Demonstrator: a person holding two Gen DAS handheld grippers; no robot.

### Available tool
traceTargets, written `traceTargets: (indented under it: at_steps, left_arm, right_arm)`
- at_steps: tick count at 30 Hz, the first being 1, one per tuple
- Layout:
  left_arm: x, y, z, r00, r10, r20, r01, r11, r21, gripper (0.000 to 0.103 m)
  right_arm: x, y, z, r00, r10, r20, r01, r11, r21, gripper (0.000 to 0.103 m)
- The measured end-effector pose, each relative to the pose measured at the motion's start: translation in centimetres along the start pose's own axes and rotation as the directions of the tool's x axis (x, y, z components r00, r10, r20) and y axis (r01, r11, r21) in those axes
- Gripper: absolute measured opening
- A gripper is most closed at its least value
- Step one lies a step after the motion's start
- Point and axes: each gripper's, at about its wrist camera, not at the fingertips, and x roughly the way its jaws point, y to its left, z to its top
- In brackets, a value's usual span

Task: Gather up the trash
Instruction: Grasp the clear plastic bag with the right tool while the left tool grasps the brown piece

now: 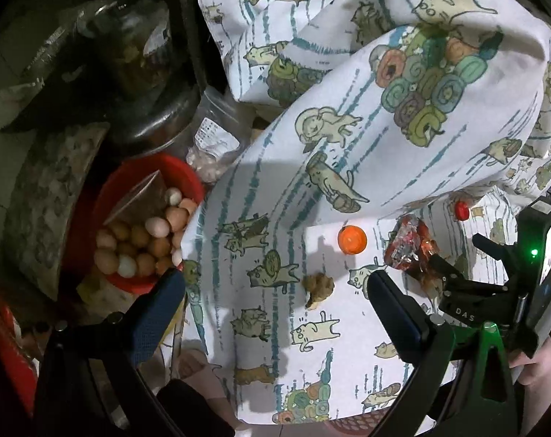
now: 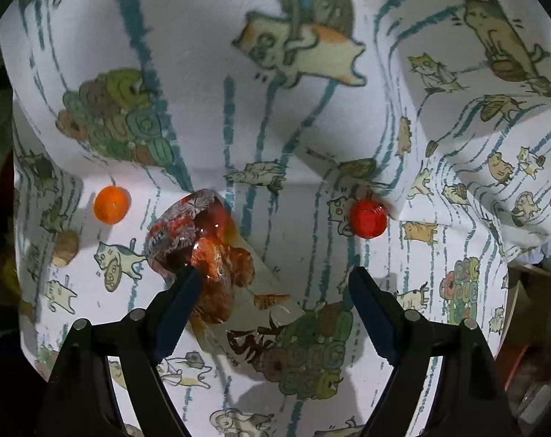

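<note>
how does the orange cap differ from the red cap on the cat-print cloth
The orange cap is lighter, with a smooth top; the red cap is darker, with ridged sides. The orange cap lies on open cloth left of the crumpled wrapper; the red cap sits right, against a fold. Both are small, round and ungripped.

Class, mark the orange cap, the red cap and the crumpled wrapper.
orange cap [image 2: 112, 205]: right wrist view, middle of its top.
red cap [image 2: 368, 219]: right wrist view, centre of its top.
crumpled wrapper [image 2: 188, 233]: right wrist view, its bunched upper part.
</note>
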Motion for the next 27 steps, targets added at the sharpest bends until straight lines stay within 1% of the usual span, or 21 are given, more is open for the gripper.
traceTargets:
  at_steps: [2,5,6,7,8,9,10,11,12,13,18,20,23,24,25,26,27]
  left_arm:
    - [0.1,-0.1,0.0,1.0,-0.002,0.0,0.002,1.0,-0.003,0.1]
    - [0.3,-0.2,-0.2,1.0,0.004,-0.006,-0.004,1.0,-0.008,0.1]
    - [0.3,-0.2,-0.1,1.0,-0.001,-0.01,0.001,1.0,-0.008,0.1]
    - [0.4,-0.3,-0.1,1.0,-0.008,-0.013,0.008,1.0,-0.008,0.1]
    - [0.4,-0.2,-0.1,1.0,-0.011,-0.013,0.011,1.0,-0.011,0.1]
    - [0.3,-0.2,-0.1,1.0,-0.012,-0.012,0.012,1.0,-0.015,0.1]
    - [0.2,-0.1,-0.1,1.0,-0.015,-0.011,0.015,1.0,-0.017,0.099]
    - [0.2,0.0,0.0,1.0,-0.018,-0.011,0.018,1.0,-0.02,0.099]
    - [0.2,0.1,0.0,1.0,-0.022,-0.013,0.021,0.999,-0.024,0.1]
    - [0.2,0.2,0.1,1.0,-0.026,-0.015,0.025,0.999,-0.032,0.1]
    - [0.3,0.4,0.2,0.998,-0.051,-0.026,0.05,0.997,-0.057,0.099]
    - [0.2,0.3,0.3,0.999,-0.05,-0.023,0.048,0.997,-0.058,0.099]
    - [0.2,0.1,0.4,0.999,-0.049,-0.021,0.047,0.997,-0.054,0.099]
    - [0.2,0.1,0.5,0.999,-0.046,-0.022,0.045,0.997,-0.057,0.099]
    - [0.2,0.1,0.5,0.999,-0.047,-0.023,0.046,0.997,-0.062,0.099]
    - [0.3,0.1,0.5,0.999,-0.048,-0.025,0.047,0.997,-0.065,0.099]
    - [0.4,0.1,0.6,0.998,-0.049,-0.027,0.047,0.996,-0.07,0.099]
  right_arm:
    - [0.1,0.0,-0.1,1.0,0.01,0.001,-0.01,1.0,0.019,0.085]
    - [0.8,-0.8,0.1,0.999,0.044,-0.018,-0.043,0.995,0.087,0.085]
    - [1.3,-1.1,0.0,0.998,0.048,-0.034,-0.044,0.992,0.115,0.081]
    - [1.7,-1.5,0.0,0.997,0.061,-0.043,-0.055,0.989,0.134,0.073]
    - [2.0,-1.9,-0.1,0.994,0.1,-0.055,-0.09,0.983,0.159,0.07]
    - [2.2,-2.2,-0.2,0.987,0.149,-0.06,-0.135,0.972,0.193,0.059]
    - [2.3,-2.7,-0.3,0.974,0.216,-0.065,-0.195,0.951,0.241,0.04]
    - [2.2,-3.1,-0.4,0.962,0.265,-0.061,-0.238,0.929,0.282,0.032]
    - [2.0,-3.4,-0.5,0.955,0.289,-0.058,-0.258,0.915,0.309,0.017]
    - [1.8,-3.6,-0.7,0.952,0.302,-0.055,-0.269,0.907,0.323,0.007]
    - [1.0,-3.3,-1.0,0.956,0.288,-0.063,-0.262,0.928,0.266,0.002]
    - [0.2,-4.3,-1.3,0.953,0.295,-0.068,-0.27,0.928,0.256,0.002]
    - [-1.4,-5.2,-0.7,0.952,0.304,-0.034,-0.289,0.929,0.233,0.002]
    - [-2.0,-4.7,-0.2,0.959,0.281,-0.014,-0.273,0.941,0.202,0.002]
    - [-2.7,-4.6,0.1,0.972,0.234,0.005,-0.232,0.96,0.157,0.003]
    - [-3.2,-3.9,0.2,0.983,0.185,0.018,-0.186,0.978,0.099,0.007]
    - [-3.3,-3.0,0.4,0.989,0.146,0.015,-0.147,0.989,0.033,0.031]
